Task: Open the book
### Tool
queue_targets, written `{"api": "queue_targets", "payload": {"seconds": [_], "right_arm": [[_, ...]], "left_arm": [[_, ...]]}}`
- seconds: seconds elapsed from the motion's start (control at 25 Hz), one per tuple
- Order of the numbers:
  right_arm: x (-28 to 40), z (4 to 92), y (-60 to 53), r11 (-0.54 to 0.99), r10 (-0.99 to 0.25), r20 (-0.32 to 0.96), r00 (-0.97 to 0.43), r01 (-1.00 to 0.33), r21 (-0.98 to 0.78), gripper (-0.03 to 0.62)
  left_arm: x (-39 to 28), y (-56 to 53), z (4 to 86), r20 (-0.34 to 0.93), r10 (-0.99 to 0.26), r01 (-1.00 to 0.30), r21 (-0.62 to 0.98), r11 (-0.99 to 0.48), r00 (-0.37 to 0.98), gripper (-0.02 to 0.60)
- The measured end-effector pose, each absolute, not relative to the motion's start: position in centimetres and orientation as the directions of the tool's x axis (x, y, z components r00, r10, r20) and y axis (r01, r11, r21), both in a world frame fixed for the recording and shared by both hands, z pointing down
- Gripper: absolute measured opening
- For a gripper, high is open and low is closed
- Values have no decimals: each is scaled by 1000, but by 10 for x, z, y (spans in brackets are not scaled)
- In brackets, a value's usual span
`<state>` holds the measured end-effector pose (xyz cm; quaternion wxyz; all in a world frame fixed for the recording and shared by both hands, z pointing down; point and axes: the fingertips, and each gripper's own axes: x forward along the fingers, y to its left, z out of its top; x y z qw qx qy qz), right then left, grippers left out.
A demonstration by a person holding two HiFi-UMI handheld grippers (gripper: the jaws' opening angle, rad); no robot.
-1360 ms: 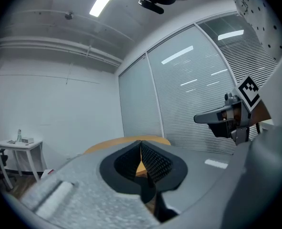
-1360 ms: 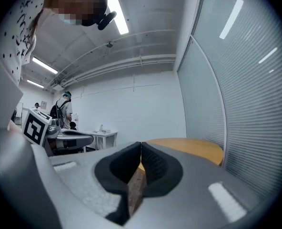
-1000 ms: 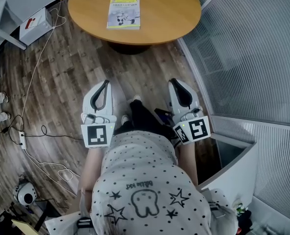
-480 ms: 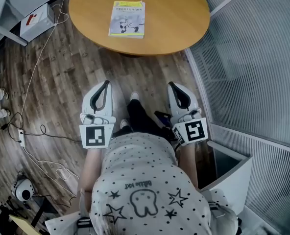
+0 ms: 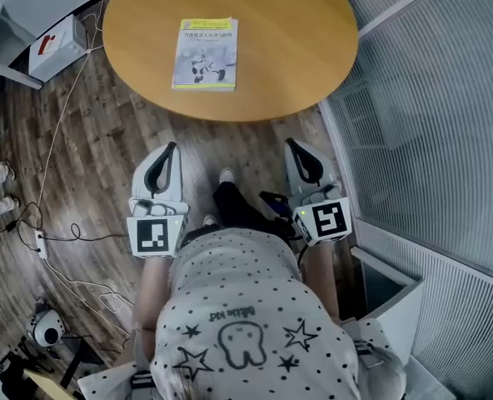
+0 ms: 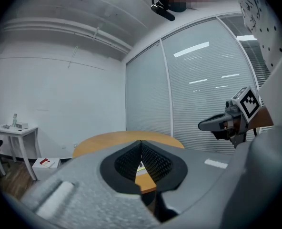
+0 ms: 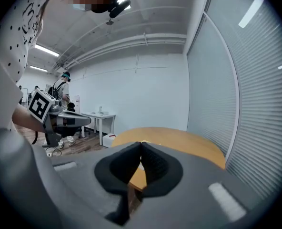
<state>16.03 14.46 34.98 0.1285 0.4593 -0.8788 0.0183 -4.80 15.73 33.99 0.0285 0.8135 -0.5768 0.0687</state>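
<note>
We hold the left tongs [image 5: 171, 147] clenched: in the left gripper view their ribbed black pads meet at the tip [image 6: 141, 144] with nothing gripped between them. The right tongs [image 5: 293, 143] are clenched too, and the right gripper view shows their pads pressed together [image 7: 141, 144] and empty. Both point ahead, close to level, and hang over the wooden floor [image 5: 113, 132], one at each side of our legs. Each carries its marker cube at the rear, close to our spotted shirt [image 5: 246, 307]. From the left gripper view we see the right tongs off to the right [image 6: 226, 123].

Ahead of both tips stands the round wooden desk [image 5: 296, 32], apart from the tongs, with a strip of floor between its near edge and their tips. The book [image 5: 205, 53] lies flat and closed on the desk, cover up. It sits left of the desk's middle, nearer the line of the left tongs than that of the right.

To the right a glass wall with blinds [image 5: 430, 98] curves past the desk. On the floor to the left lie a white box [image 5: 57, 44] and loose cables [image 5: 55, 140].
</note>
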Motion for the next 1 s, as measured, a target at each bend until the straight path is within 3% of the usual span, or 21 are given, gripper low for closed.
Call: {"api": "queue_targets", "payload": {"seconds": [1.0], "right_arm": [[181, 363, 71, 600, -771, 251, -585, -800, -20, 3]], "left_arm": [[-44, 75, 339, 139, -956, -963, -37, -266, 259, 11]]}}
